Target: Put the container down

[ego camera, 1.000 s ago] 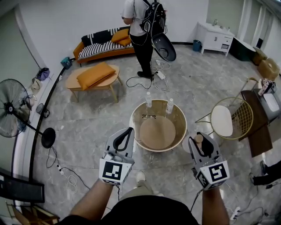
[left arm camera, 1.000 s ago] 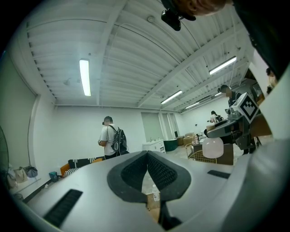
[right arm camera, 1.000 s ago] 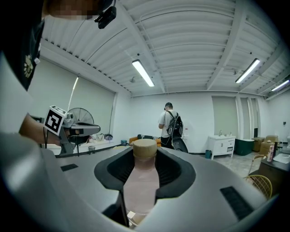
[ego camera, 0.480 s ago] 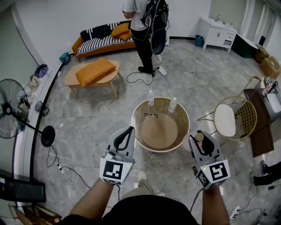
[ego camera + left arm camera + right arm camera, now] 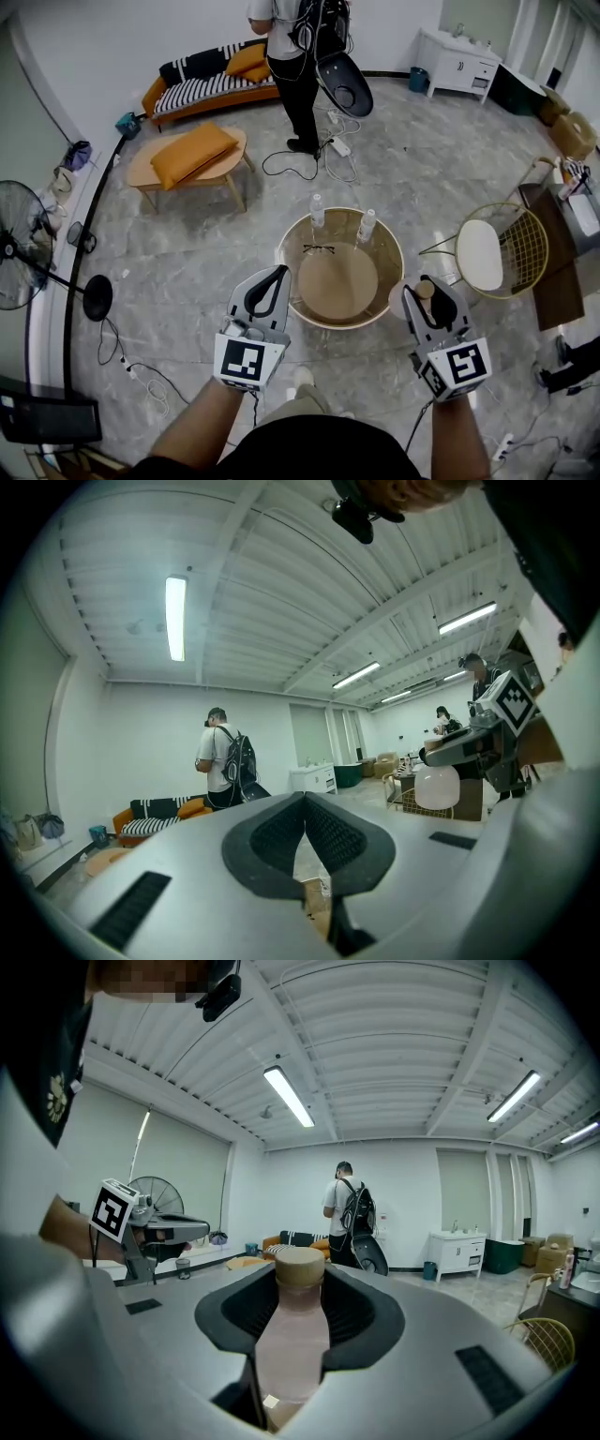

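The container (image 5: 298, 1335) is a pale pink, see-through bottle with a tan cap (image 5: 299, 1267). My right gripper (image 5: 300, 1288) is shut on its neck and holds it upright. In the head view the right gripper (image 5: 427, 289) hangs just off the right rim of the round table (image 5: 386, 246), with the cap (image 5: 425, 291) showing between its jaws. My left gripper (image 5: 275, 277) is shut on nothing, at the table's left rim. In the left gripper view its pads (image 5: 281, 834) meet at the tips.
Two water bottles (image 5: 317, 211) (image 5: 367, 225) and a pair of glasses (image 5: 319, 248) sit at the table's far side. A gold wire chair (image 5: 492, 251) stands to the right. A person (image 5: 292, 66) with a backpack stands beyond, amid floor cables (image 5: 328, 164).
Both grippers have drifted a little closer to the round table, the right one still holding the container. The person at the back has shifted slightly left.
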`<state>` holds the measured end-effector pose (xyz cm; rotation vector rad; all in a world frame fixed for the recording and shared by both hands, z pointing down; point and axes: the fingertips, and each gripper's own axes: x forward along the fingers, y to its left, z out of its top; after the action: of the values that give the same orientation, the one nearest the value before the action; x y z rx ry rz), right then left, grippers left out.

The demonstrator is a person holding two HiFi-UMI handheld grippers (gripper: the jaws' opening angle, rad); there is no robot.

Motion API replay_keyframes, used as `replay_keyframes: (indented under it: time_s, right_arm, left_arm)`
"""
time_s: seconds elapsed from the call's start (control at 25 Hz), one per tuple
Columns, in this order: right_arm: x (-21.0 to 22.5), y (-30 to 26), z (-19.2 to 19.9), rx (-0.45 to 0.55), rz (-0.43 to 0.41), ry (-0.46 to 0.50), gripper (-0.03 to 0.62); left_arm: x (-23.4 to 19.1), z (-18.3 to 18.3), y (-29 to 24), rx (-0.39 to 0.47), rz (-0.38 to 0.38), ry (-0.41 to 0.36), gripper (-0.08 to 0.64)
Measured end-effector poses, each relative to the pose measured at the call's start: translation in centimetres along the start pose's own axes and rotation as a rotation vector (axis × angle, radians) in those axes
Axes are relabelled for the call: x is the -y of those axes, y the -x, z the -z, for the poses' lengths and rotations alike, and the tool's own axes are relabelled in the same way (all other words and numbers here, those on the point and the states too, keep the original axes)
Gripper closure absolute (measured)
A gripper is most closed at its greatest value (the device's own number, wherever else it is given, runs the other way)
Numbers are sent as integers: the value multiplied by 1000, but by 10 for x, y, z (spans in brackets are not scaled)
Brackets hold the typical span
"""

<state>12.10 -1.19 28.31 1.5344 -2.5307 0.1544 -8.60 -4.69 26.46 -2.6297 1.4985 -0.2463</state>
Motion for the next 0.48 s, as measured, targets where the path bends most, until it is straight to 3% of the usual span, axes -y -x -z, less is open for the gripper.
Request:
replay_keyframes:
  time_s: [0.48]
  right_arm:
    - [2,-39,-10,-14,31,17,440]
  left_arm:
    - [-33,8,-29,8,45,-7,545]
